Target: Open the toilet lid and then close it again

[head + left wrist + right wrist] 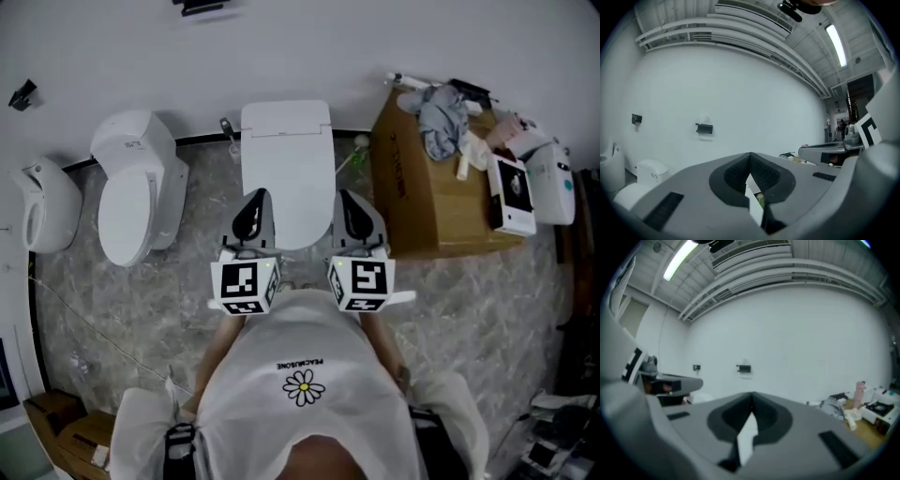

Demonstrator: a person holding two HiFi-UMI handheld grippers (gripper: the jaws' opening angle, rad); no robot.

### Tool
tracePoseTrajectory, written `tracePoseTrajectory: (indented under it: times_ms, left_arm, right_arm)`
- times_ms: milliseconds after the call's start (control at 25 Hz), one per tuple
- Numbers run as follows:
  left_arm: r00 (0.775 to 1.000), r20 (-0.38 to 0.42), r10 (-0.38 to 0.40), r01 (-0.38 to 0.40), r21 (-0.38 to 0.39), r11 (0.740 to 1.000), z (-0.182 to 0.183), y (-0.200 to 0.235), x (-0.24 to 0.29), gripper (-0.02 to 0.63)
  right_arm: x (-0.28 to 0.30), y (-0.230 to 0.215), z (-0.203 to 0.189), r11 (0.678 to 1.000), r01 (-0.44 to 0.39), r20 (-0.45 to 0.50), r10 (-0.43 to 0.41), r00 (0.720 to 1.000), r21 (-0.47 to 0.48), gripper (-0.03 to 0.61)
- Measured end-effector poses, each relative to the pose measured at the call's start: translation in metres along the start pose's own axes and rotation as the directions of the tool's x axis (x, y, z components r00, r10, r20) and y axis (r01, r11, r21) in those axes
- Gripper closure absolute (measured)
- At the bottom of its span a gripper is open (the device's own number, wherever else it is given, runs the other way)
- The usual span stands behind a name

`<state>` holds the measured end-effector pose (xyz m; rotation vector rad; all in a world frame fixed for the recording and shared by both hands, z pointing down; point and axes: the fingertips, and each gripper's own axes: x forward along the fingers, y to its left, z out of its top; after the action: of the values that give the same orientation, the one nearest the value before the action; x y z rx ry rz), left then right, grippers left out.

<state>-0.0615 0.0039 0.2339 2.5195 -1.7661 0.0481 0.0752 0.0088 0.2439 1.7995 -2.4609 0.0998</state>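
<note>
Both grippers are closed with nothing between their jaws: the left gripper (251,211) and the right gripper (354,214) are held side by side, pointing level at the white wall (740,93). In each gripper view the dark pads meet at the tips (750,157) (752,397), and only a white sliver shows below them. The toilet (286,169) stands against the wall with its lid (286,183) down. Its front edge is hidden behind the two grippers in the head view, and neither touches it.

Marbled floor (202,216) separates it from a second toilet (136,187) on the left. On the right a cardboard box (431,197) stands near, leaving a narrow gap. The person's white shirt (305,375) covers the floor in front. Small things on the box are hard to make out.
</note>
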Motion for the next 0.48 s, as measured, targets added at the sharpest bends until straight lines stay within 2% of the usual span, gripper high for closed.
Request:
tracePoseTrajectory:
  times_ms: [280,480]
  left_arm:
    - [0.999,0.000,-0.033,0.033,0.002,0.999,0.0026,-0.0053,0.0075,0.594]
    - [1.000,0.009,-0.029,0.029,0.015,0.999,0.0049,-0.0050,0.0040,0.594]
  right_arm:
    - [-0.0016,0.0014,0.0066,0.999,-0.009,0.019,0.009,1.000,-0.033,0.548]
    - [-0.0043,0.0010,0.0051,0.999,0.008,0.006,-0.008,1.000,-0.048,0.548]
